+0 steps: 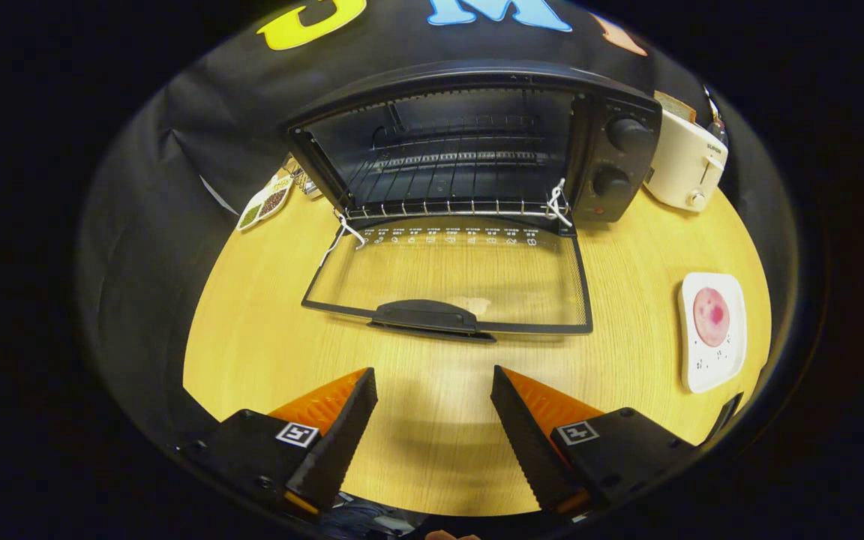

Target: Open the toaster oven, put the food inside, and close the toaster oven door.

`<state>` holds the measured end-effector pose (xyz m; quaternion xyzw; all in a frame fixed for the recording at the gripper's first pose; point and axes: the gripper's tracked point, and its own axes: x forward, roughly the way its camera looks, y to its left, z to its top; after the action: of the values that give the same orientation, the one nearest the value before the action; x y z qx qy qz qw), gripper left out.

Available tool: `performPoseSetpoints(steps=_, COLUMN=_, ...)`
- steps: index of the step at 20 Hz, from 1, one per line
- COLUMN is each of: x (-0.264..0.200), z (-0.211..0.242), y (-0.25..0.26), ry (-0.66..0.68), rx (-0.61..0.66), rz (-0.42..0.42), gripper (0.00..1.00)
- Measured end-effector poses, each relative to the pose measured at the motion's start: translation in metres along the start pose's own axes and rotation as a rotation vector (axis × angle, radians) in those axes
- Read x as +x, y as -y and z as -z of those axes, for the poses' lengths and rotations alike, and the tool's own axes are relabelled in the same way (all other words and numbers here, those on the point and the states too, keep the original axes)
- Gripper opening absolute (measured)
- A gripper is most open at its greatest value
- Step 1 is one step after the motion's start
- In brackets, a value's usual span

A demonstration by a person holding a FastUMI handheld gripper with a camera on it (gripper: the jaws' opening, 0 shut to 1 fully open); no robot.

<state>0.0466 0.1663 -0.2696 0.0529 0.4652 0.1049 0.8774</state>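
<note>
- The gripper (433,386) is nearest, its two fingers spread wide apart with nothing between them, above the bare wooden worktop (252,352).
- Far ahead and to the left of the fingers, a small divided dish (265,204) with dark and green fillings lies near the booth wall.
- Straight ahead, beyond the fingers, the toaster oven (477,142) stands open; its glass door (454,274) is folded down flat toward the gripper, the door handle (424,315) at the near edge.
- Inside it a wire rack (454,184) is visible, with nothing on it.
- Far to the right, just beside the oven, stands a white toaster (687,165).
- Ahead and to the right of the right finger, well apart from the oven, a white square plate (702,367) carries the food (711,316), a round pink piece.
</note>
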Motion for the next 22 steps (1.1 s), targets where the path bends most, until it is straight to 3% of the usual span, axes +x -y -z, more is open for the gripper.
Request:
performPoseSetpoints(steps=6, x=-0.043, z=0.001, y=0.041, ry=0.054, rx=-0.048, rz=0.042, gripper=0.99)
performPoseSetpoints(steps=17, x=-0.123, z=-0.028, y=0.178, ry=0.147, rx=-0.101, rz=0.153, gripper=0.99)
performPoseSetpoints(steps=22, x=-0.121, z=-0.036, y=0.237, ry=0.105, rx=-0.002, rz=0.133, gripper=0.99)
